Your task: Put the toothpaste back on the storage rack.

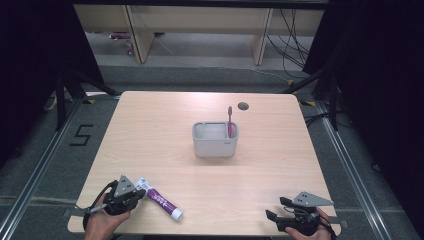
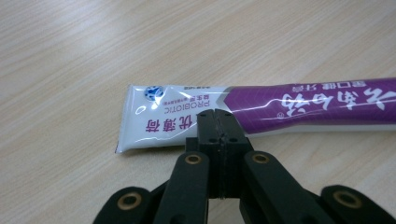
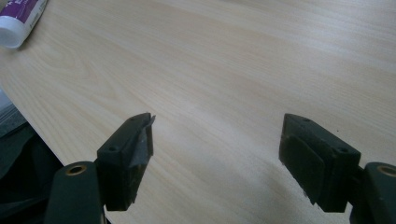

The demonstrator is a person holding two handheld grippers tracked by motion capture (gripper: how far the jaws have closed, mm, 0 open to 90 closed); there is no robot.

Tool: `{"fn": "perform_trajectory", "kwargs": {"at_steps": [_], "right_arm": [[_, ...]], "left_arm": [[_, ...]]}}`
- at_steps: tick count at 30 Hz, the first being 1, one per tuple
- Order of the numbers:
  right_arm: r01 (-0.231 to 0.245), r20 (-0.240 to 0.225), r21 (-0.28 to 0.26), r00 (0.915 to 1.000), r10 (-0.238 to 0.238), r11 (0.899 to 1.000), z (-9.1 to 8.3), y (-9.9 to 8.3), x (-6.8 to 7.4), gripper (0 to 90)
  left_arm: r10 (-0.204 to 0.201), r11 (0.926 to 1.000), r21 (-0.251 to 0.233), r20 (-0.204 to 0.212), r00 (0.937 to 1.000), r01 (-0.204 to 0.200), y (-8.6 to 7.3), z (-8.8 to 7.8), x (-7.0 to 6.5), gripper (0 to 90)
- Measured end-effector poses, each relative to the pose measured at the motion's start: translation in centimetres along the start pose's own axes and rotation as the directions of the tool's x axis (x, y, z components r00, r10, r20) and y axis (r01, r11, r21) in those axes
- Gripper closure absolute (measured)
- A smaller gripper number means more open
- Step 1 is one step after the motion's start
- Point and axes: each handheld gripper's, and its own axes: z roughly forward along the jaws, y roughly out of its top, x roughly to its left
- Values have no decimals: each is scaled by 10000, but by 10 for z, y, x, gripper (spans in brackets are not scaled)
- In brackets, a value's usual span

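A purple and white toothpaste tube (image 1: 160, 201) lies flat near the table's front left, its white cap toward the right. My left gripper (image 1: 141, 193) is at the tube's crimped end. In the left gripper view the jaws are pressed together and my left gripper (image 2: 217, 116) has its tips over the near edge of the tube (image 2: 280, 105); nothing shows between them. My right gripper (image 1: 276, 208) rests at the front right with its jaws wide apart over bare wood. The right gripper view shows the right gripper (image 3: 217, 140) holding nothing and the tube's cap (image 3: 16, 23) far off.
A grey compartment holder (image 1: 215, 146) stands at the table's middle with a pink toothbrush (image 1: 230, 119) upright in its right slot. A dark round hole (image 1: 243, 106) sits near the far edge. The light wood table (image 1: 150, 130) stands on grey floor with cables behind it.
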Motion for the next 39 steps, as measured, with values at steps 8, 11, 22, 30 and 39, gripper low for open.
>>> {"fn": "perform_trajectory", "kwargs": {"at_steps": [8, 11, 22, 30, 39], "right_arm": [[-355, -91, 100, 9993, 356, 9993, 0, 0, 3, 268], [-373, -110, 103, 9992, 374, 9993, 0, 0, 3, 268], [-19, -59, 44, 10000, 20, 10000, -1, 0, -1, 268], [64, 87, -5, 9999, -64, 10000, -1, 1, 0, 268], [54, 80, 41, 10000, -54, 10000, -2, 1, 0, 268]], "left_arm": [[74, 10000, -16, 63, 10000, -74, 10, 9, -3, 897], [193, 9998, -36, 116, 9997, -192, 15, 14, -5, 897], [707, 9975, 11, 378, 9968, -708, 35, 32, -14, 897], [981, 9949, 175, 790, 9920, -998, 49, 41, -22, 897], [1168, 9928, 148, 1082, 9872, -1191, 57, 46, -31, 897]]}}
